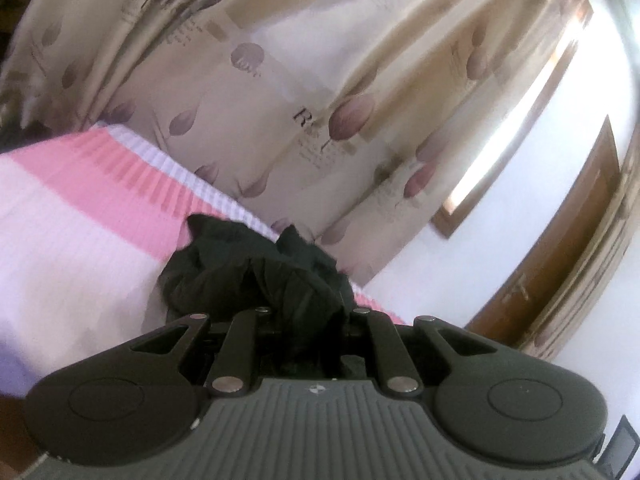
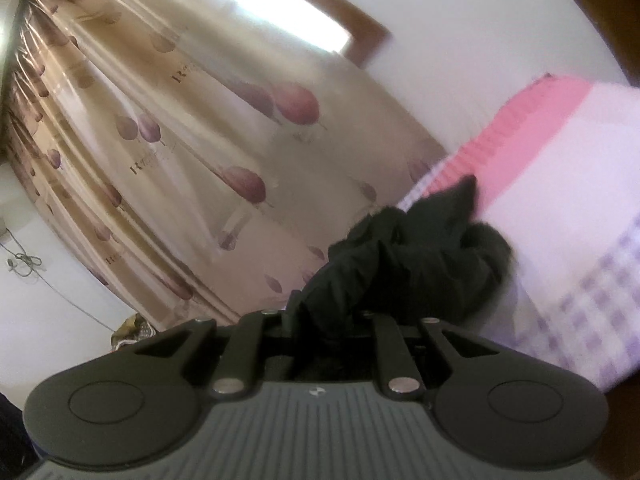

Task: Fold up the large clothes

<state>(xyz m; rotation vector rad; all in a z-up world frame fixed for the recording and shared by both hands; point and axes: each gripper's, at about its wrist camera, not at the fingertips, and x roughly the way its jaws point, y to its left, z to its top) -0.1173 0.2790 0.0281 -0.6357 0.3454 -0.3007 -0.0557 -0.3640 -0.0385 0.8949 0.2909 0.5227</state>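
A black garment (image 1: 256,276) bunches up right in front of my left gripper (image 1: 308,320), whose jaws are shut on a fold of it; the fingertips are buried in the cloth. In the right wrist view the same black garment (image 2: 408,264) bulges over my right gripper (image 2: 324,324), also shut on the fabric, fingertips hidden. Both grippers hold the cloth lifted above the pink and white bed cover (image 1: 80,216), which shows at the right in the other view as the bed cover (image 2: 560,168).
A beige curtain with purple tulips (image 1: 300,80) hangs close behind the bed, seen too as the curtain (image 2: 180,140). A wood-framed window (image 2: 288,4) and a wooden door (image 1: 560,248) sit in the white wall. A cable (image 2: 24,264) hangs at the far left.
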